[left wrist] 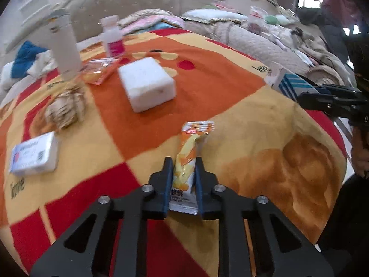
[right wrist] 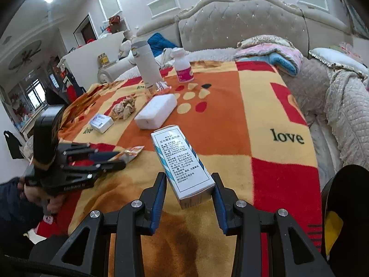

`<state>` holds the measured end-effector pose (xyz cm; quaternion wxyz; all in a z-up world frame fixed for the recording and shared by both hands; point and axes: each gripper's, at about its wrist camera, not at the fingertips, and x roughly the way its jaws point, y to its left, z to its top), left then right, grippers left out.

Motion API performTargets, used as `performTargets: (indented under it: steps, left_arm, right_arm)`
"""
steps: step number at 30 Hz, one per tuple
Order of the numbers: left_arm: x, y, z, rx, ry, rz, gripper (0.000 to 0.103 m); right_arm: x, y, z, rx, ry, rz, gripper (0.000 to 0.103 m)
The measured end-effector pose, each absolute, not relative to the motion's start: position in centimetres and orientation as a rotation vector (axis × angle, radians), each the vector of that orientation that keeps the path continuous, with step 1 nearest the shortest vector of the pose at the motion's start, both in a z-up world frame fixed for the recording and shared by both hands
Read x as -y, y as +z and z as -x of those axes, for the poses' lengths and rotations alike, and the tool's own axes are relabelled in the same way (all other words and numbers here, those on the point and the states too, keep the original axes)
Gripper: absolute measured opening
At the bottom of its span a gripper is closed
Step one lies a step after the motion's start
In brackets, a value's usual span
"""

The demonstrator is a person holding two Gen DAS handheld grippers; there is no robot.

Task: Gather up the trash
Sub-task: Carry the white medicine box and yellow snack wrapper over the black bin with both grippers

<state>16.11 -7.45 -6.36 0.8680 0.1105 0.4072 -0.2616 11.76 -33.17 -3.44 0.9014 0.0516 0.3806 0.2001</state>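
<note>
A bed covered by an orange, yellow and red checked blanket [right wrist: 265,106], printed with the word "love", fills both views; a padded grey headboard [right wrist: 242,20] stands behind it. On the blanket, from larger to smaller: a white foam block [left wrist: 147,84]; a tall white flask [left wrist: 65,46] standing upright near the far edge; a white bottle with a pink label [right wrist: 183,65] just beside the flask; a crumpled ball of paper [right wrist: 123,108]; and a small white box with blue print [left wrist: 34,154], near the paper. The right gripper [right wrist: 190,184] holds a white medicine carton [right wrist: 182,164] by its near end, its jaws set against the carton's two sides, the carton pointing away over the blanket. The left gripper [left wrist: 184,173] has its jaws drawn narrow on an orange snack wrapper [left wrist: 188,154], which sticks forward above the blanket.
</note>
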Motion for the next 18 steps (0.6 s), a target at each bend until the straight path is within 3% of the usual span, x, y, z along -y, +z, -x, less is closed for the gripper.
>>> performTargets:
  steps: [8, 11, 18]
  left_arm:
    - [3.9, -3.8, -14.5, -0.799, -0.390, -0.010, 0.014]
    - [4.7, -3.4, -14.7, -0.808, -0.371, -0.027, 0.014]
    - [9.2, -0.3, -14.9, -0.775, -0.378, -0.052, 0.014]
  right_arm:
    - [34.4, -1.9, -10.4, -0.707, 0.414, -0.132, 0.037]
    - [34.7, -2.8, -10.9, -0.759, 0.377, -0.121, 0.037]
    - [37.6, -1.5, -9.6, -0.687, 0.343, -0.179, 0.037]
